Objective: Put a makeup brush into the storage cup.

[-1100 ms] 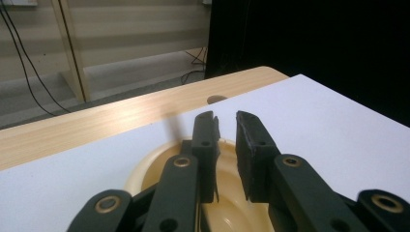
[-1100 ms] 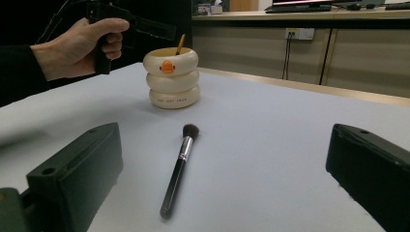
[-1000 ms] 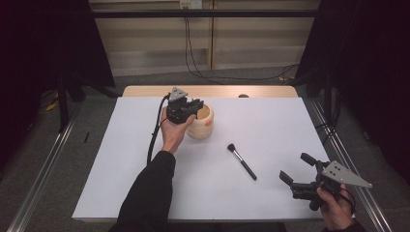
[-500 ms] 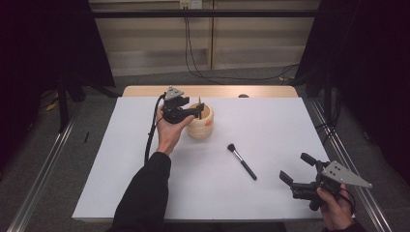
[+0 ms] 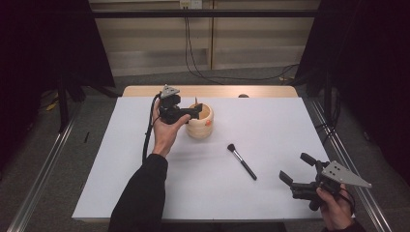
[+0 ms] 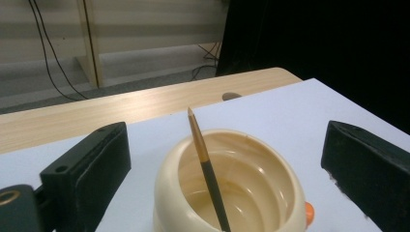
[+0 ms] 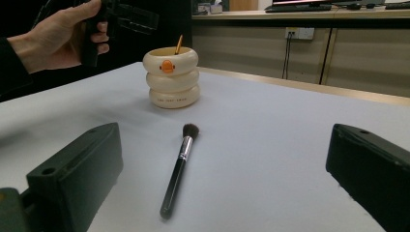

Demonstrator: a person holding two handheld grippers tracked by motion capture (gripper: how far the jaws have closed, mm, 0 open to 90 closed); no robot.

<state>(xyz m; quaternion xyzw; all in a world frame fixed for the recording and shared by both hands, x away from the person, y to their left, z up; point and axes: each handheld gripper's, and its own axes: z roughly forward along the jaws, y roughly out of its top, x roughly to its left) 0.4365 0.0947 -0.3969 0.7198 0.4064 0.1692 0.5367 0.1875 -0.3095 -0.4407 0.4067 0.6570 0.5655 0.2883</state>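
Lift your left gripper, jaws spread and empty, straight off the cream holder so the thin brush inside stays leaning; it sits further left than a second ago. Then close your open right gripper on the makeup brush lying between holder and hand

Even overhead light keeps my white table bright; the surroundings fall to black. Shadows are soft and faint. The cup interior shows mild glare. My near jaws appear slightly blurred.
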